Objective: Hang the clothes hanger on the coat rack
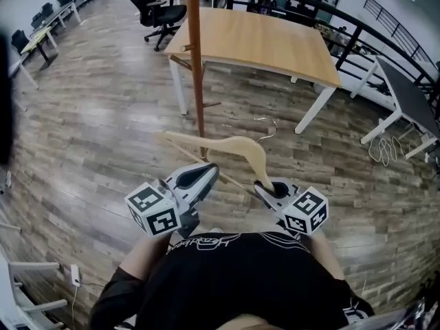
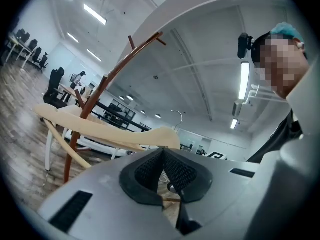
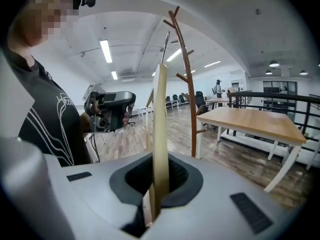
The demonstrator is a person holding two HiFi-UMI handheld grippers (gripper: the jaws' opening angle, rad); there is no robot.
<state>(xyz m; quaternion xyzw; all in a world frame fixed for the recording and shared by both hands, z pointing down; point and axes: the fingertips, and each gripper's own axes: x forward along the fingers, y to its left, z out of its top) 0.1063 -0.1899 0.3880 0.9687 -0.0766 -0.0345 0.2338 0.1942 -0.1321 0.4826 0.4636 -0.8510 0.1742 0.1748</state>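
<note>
The wooden clothes hanger is held in the air between both tongs, close to the pole of the coat rack and not yet hung on it. The right gripper is closed on one end of its arm. The left gripper is closed narrow, with the thin lower bar seen between its pads

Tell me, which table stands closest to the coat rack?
The wood-topped table with white legs, right behind the coat rack. The dark table stands further away, at the right edge of the head view.
</note>
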